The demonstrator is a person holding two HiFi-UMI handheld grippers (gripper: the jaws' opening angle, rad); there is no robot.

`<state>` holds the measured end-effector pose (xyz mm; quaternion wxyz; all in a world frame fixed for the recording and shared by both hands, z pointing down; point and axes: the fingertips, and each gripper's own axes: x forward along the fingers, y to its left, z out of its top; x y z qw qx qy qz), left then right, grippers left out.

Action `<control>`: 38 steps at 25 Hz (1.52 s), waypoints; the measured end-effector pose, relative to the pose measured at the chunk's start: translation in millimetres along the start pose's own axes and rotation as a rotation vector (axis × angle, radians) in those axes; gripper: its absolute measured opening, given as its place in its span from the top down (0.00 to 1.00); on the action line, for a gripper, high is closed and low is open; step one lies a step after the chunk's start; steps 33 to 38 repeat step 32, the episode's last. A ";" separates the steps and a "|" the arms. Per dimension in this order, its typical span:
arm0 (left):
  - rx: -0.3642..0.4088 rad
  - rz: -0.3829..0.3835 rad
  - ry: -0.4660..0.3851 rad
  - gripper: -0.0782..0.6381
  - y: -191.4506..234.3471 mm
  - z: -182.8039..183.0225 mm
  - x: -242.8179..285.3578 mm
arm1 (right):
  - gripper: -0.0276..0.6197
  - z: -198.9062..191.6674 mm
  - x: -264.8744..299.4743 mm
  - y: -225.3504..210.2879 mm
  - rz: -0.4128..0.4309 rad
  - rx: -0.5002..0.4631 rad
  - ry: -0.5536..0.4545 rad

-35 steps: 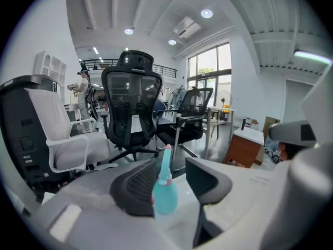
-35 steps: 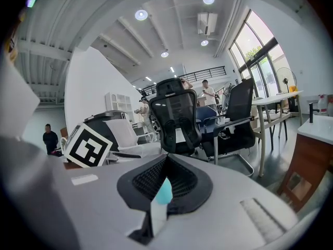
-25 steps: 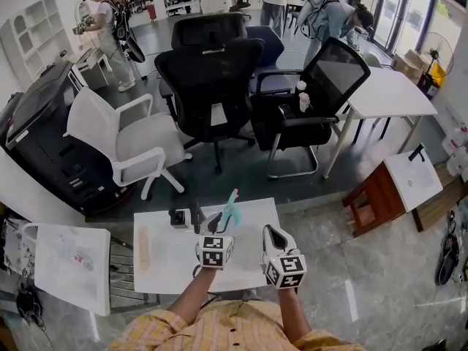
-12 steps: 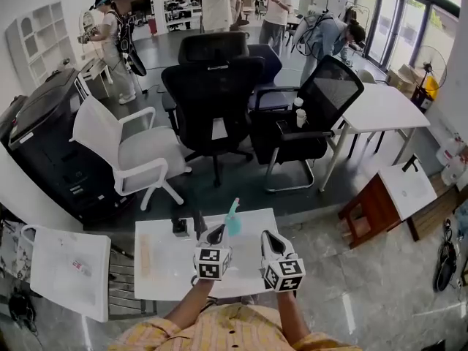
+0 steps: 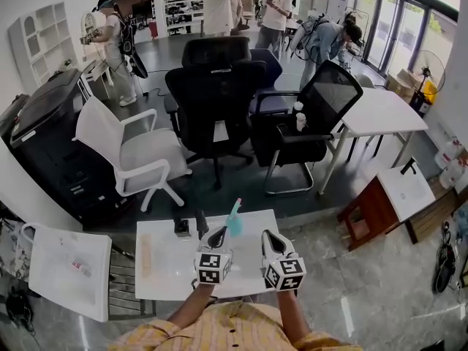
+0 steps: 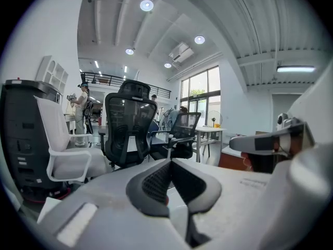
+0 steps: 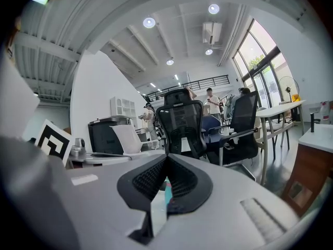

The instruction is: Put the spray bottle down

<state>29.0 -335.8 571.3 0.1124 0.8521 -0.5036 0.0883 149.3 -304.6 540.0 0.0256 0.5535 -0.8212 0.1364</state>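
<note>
The upper part of the head view is filled by black office chairs (image 5: 212, 97), a white chair (image 5: 128, 148) at the left and a large black machine (image 5: 44, 141), which the left edge cuts off. Several people stand far behind, too small to tell what they are doing. Low in the middle lies the white tabletop (image 5: 164, 273). Its near edge is hidden under the person's checked sleeves (image 5: 219, 331).

The left gripper (image 5: 218, 232) and the right gripper (image 5: 267, 235) are side by side over the near half of the tabletop, both pointing toward the top of the frame. In the left gripper view the fingers (image 6: 153, 184) are pressed together with nothing between them. A thin red strip shows in the slit lower down, and what it is cannot be told. In the right gripper view the fingers (image 7: 148, 181) also meet at the tip and pinch nothing, and a teal sliver shows through the slit.

The teal spray bottle (image 5: 234, 224) rises upright from the tabletop just beyond the left gripper's tip. Its base is covered by that gripper, so contact cannot be decided. Left of it sits a small dark block (image 5: 181, 227), too blurred to name.
</note>
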 end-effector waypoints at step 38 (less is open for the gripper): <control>0.018 -0.004 -0.055 0.89 -3.0 15.3 0.2 | 0.96 13.6 15.4 -0.9 0.002 -0.035 -0.028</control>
